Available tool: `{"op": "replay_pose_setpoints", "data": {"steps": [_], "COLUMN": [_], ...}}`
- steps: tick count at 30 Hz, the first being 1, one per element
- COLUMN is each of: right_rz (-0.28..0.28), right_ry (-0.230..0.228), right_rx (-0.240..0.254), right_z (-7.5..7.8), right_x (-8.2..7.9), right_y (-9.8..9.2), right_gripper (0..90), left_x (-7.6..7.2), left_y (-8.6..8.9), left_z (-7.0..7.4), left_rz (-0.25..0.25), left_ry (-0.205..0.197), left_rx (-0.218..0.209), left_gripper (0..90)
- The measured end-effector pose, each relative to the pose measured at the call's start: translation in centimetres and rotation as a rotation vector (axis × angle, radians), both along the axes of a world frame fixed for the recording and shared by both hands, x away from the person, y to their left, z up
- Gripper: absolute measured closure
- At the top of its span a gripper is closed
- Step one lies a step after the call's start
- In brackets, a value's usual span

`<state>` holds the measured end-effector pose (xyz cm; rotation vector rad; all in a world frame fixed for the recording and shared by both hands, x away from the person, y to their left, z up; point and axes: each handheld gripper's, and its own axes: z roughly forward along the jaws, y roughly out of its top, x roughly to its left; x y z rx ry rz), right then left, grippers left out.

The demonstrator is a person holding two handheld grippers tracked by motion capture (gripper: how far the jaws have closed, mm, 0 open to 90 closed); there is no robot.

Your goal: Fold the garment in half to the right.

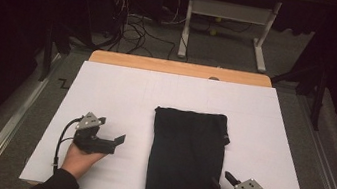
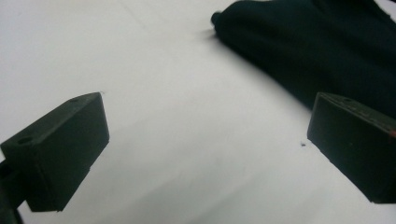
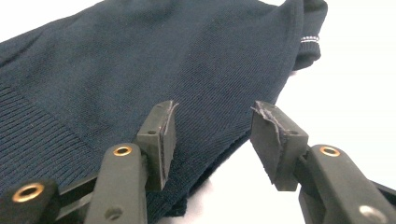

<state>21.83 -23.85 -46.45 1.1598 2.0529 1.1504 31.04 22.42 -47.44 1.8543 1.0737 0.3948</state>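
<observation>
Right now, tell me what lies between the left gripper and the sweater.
Nothing: bare white sheet separates the left gripper from the sweater, as the high view shows.

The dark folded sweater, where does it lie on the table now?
In the high view the dark folded sweater lies right of centre on the white sheet, its near right edge beside the right gripper.
</observation>
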Motion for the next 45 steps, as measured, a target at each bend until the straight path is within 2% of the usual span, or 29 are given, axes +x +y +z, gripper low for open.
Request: {"op": "replay_pose_setpoints", "data": {"steps": [5, 8, 14, 17, 20, 23, 27, 29, 32, 34, 39, 45], "right_rz": [-0.002, 0.001, -0.019, -0.031, -0.03, -0.055, -0.057, -0.058, -0.067, -0.066, -0.054, -0.048], "right_ry": [-0.009, -0.024, -0.055, -0.062, -0.038, -0.049, -0.062, -0.061, -0.096, -0.132, -0.188, -0.191], "right_rx": [0.004, 0.022, 0.078, 0.099, 0.115, 0.113, 0.078, 0.079, 0.088, 0.094, 0.129, 0.143], "right_z": [-0.1, -0.2, 0.2, 0.6, 0.9, 1.1, 1.4, 1.4, 1.5, 1.5, 1.8, 1.6], "right_x": [0.0, -0.2, 0.5, 1.8, 3.5, 5.0, 7.4, 8.2, 7.7, 6.6, 4.3, 4.6], "right_y": [-0.2, -0.4, -1.1, -1.6, -2.1, -2.3, -2.2, -2.3, -2.9, -3.4, -4.3, -4.5], "right_gripper": [47.5, 44.6, 30.3, 21.9, 18.0, 14.2, 0.0, 0.0, 0.0, 0.0, 0.0, 0.0], "left_x": [-1.4, -1.5, -1.3, -1.3, -1.3, -1.3, -1.3, -1.3, -1.4, -1.6, -1.8, -1.9], "left_y": [1.8, 2.0, 1.6, 1.6, 1.6, 1.5, 1.4, 1.4, 1.5, 1.7, 1.6, 1.1], "left_z": [0.6, 0.6, 0.4, 0.6, 0.8, 0.9, 0.8, 0.8, 0.8, 0.8, 1.1, 1.4], "left_rz": [0.037, 0.038, 0.001, -0.008, -0.012, -0.01, -0.011, -0.01, -0.013, -0.007, 0.001, -0.002], "left_ry": [-0.036, -0.045, -0.059, -0.071, -0.071, -0.079, -0.079, -0.076, -0.083, -0.087, -0.101, -0.116], "left_rx": [-0.05, -0.071, -0.048, -0.045, -0.05, -0.056, -0.052, -0.055, -0.046, -0.049, -0.053, -0.046], "left_gripper": [0.0, 0.0, 0.0, 0.0, 0.0, 0.0, 0.0, 0.0, 0.0, 0.0, 0.0, 0.0]}}
